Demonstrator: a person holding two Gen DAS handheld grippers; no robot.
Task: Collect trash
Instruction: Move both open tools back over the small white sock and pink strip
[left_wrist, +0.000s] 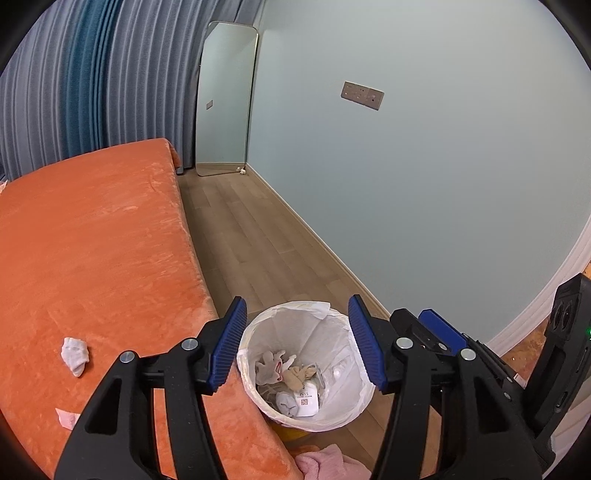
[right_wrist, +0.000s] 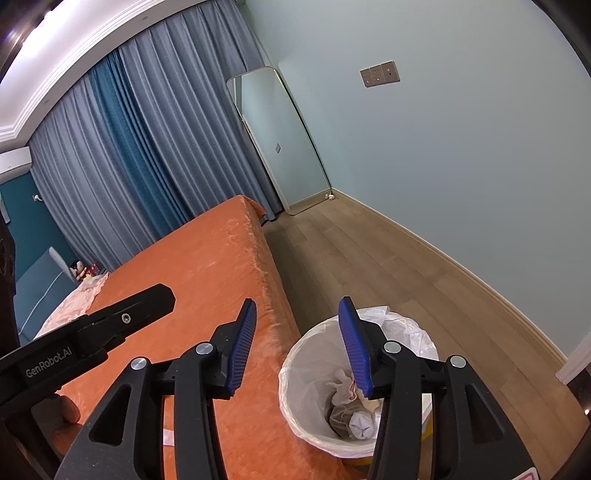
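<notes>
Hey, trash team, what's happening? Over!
Left gripper and right gripper open, empty, above lined bin. Crumpled tissue and paper scrap on orange bed. Nothing blocking.

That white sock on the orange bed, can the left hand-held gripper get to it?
Probably yes. The sock lies alone on the bed with nothing over or around it, and the left hand-held gripper is open and empty over the bin, so it would only need to swing left.
</notes>
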